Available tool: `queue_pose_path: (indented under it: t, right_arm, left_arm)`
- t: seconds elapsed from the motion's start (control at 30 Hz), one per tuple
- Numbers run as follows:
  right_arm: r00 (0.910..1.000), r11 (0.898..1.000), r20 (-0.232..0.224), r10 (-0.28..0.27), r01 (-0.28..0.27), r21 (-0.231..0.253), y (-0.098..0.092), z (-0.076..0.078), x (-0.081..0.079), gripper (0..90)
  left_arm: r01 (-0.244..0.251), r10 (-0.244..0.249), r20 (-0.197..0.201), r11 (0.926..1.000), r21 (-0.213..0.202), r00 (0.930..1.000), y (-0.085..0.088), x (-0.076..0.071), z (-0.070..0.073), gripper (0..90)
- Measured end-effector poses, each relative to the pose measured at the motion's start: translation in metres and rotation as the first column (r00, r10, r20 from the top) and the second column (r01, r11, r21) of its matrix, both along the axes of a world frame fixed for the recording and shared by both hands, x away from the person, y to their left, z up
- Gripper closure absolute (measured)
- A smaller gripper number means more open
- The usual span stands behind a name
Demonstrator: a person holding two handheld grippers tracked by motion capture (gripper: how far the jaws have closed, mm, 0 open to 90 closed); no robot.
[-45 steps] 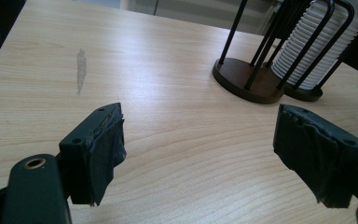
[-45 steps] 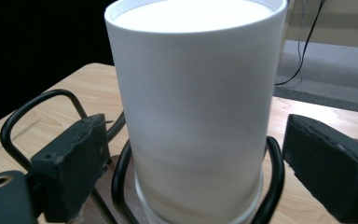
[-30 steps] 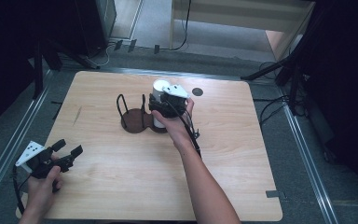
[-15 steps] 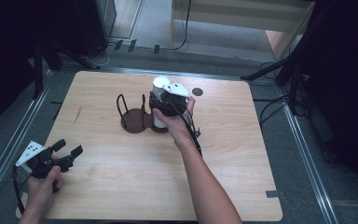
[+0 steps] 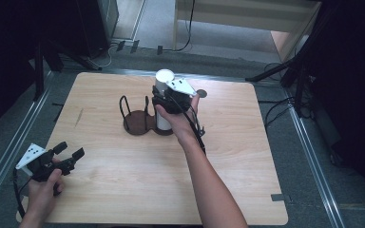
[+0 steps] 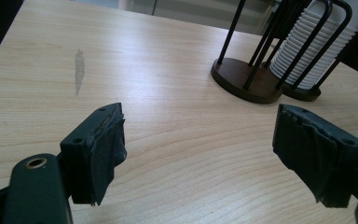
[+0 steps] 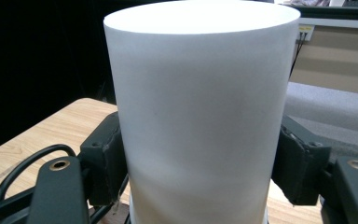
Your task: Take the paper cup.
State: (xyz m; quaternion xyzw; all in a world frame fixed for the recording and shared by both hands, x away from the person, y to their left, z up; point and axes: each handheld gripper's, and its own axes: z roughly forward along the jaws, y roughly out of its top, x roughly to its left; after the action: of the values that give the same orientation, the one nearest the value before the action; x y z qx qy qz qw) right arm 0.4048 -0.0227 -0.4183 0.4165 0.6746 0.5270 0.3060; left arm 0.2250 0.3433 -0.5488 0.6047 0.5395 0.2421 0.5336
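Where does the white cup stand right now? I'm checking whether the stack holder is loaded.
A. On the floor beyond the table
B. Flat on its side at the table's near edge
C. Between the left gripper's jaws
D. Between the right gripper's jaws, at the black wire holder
D: the white cup sits between the jaws of the right gripper at the black wire holder, above a ribbed cup stack.

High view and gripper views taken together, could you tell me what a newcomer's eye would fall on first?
First the tall stack of white cups near the table's far middle, standing in a black wire holder. The right gripper has just been closing its jaws around the top cup, pads at both its sides. The left gripper waits open at the near left corner.
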Motion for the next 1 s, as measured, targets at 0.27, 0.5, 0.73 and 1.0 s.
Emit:
queue_pose_path:
  t: [0.27, 0.5, 0.73, 1.0]
  right_arm:
    - [0.9997, 1.0, 0.021, -0.008, 0.008, 0.004, 0.0, 0.013, -0.001, 29.8]
    - [0.9991, 1.0, 0.043, -0.006, 0.005, 0.012, -0.002, 0.026, -0.002, 30.2]
    - [0.998, 1.0, 0.063, -0.012, 0.01, 0.028, -0.006, 0.035, -0.005, 30.2]
    - [0.9964, 0.999, 0.085, -0.007, 0.004, 0.037, -0.008, 0.045, -0.008, 30.1]
  left_arm:
    - [0.001, -0.001, 0.001, 1.0, 0.0, 1.0, 0.0, 0.0, 0.0, 17.1]
    - [0.002, -0.002, 0.0, 1.0, -0.001, 1.0, 0.0, 0.0, 0.0, 17.1]
    - [0.003, -0.003, -0.001, 1.0, 0.001, 1.0, 0.0, 0.0, 0.0, 17.1]
    - [0.005, -0.005, -0.001, 1.0, 0.003, 1.0, 0.0, 0.0, 0.0, 17.1]
